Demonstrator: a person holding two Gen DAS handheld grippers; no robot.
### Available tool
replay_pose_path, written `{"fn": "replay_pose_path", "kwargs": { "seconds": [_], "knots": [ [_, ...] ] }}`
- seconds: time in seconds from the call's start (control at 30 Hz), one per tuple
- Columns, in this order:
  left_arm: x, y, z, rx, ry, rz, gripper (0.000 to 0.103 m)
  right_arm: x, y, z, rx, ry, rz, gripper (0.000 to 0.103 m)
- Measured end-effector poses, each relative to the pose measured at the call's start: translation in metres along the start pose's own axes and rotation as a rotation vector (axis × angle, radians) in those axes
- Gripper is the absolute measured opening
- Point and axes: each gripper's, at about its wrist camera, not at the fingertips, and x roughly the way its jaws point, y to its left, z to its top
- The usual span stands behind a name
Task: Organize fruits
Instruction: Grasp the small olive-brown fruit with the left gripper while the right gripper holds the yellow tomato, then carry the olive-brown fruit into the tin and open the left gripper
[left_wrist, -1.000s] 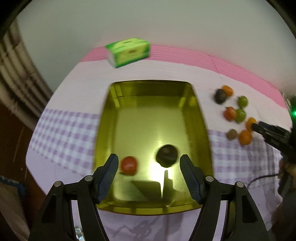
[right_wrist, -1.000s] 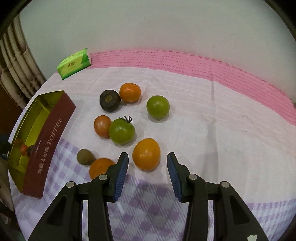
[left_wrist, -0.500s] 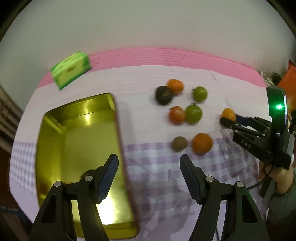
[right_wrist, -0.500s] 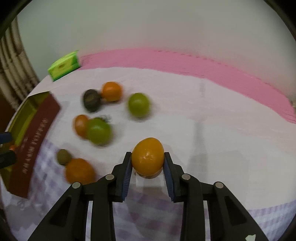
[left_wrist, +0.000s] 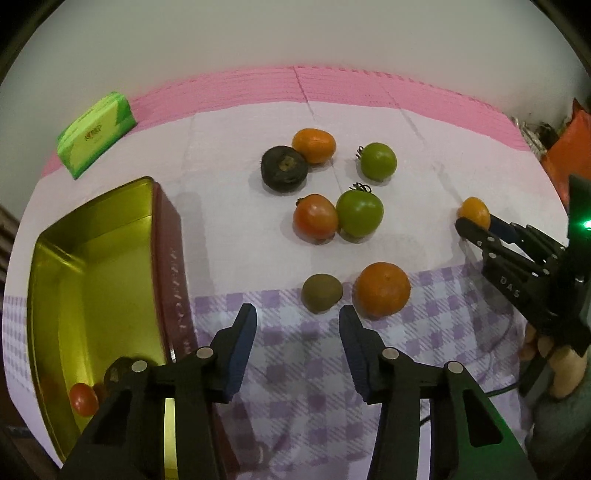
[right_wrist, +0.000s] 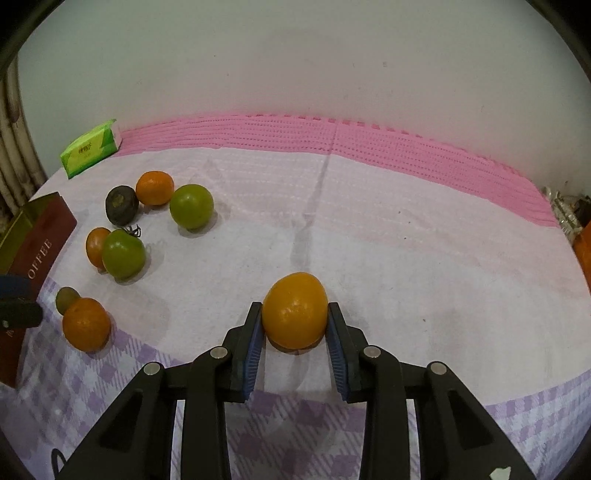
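Observation:
My right gripper (right_wrist: 294, 325) is shut on a yellow-orange fruit (right_wrist: 294, 310), held just above the cloth; the same gripper (left_wrist: 476, 221) and fruit (left_wrist: 474, 212) show at the right of the left wrist view. My left gripper (left_wrist: 297, 325) hangs over the checked cloth, its jaws closing with nothing between them. Just beyond its fingertips lie a small brown kiwi (left_wrist: 321, 292) and an orange (left_wrist: 382, 288). Farther off sit a red tomato (left_wrist: 315, 218), two green tomatoes (left_wrist: 359, 213) (left_wrist: 378, 161), a dark fruit (left_wrist: 283, 168) and another orange (left_wrist: 314, 144). The gold tin (left_wrist: 92, 266) holds a red tomato (left_wrist: 84, 398) and a dark fruit (left_wrist: 116, 371).
A green tissue pack (left_wrist: 96, 134) lies at the back left by the pink mat (left_wrist: 369, 88). The tin's maroon side (right_wrist: 40, 247) stands at the left of the right wrist view. A hand (left_wrist: 554, 354) holds the right gripper; clutter sits at the far right edge (left_wrist: 569, 147).
My left gripper swung right from above the tin to the loose fruits and narrowed its jaws. My right gripper closed on the yellow-orange fruit and carried it right, away from the cluster.

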Motion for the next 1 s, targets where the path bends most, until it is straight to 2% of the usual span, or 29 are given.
{"fn": "replay_pose_path", "kwargs": {
  "seconds": [0.3, 0.47, 0.6, 0.73, 0.83, 1.0],
  "knots": [
    [0.018, -0.005, 0.008, -0.012, 0.031, -0.036, 0.045, 0.000, -0.001, 0.001, 0.004, 0.002, 0.010, 0.032],
    [0.028, -0.005, 0.015, -0.031, 0.038, -0.046, 0.028, -0.001, -0.001, 0.001, 0.005, 0.002, 0.010, 0.033],
    [0.016, -0.004, 0.012, -0.035, 0.022, -0.047, 0.028, -0.001, 0.000, 0.001, 0.004, 0.002, 0.009, 0.033],
    [-0.012, 0.007, 0.009, -0.044, -0.030, -0.046, 0.028, 0.000, -0.001, 0.002, 0.003, 0.003, 0.008, 0.033],
    [-0.033, 0.027, 0.007, -0.075, -0.071, -0.022, 0.028, 0.000, -0.001, 0.001, 0.003, 0.003, 0.007, 0.033],
    [-0.046, 0.077, 0.007, -0.157, -0.089, 0.082, 0.028, -0.001, -0.001, 0.001, 0.002, 0.003, 0.004, 0.032]
  ]
}}
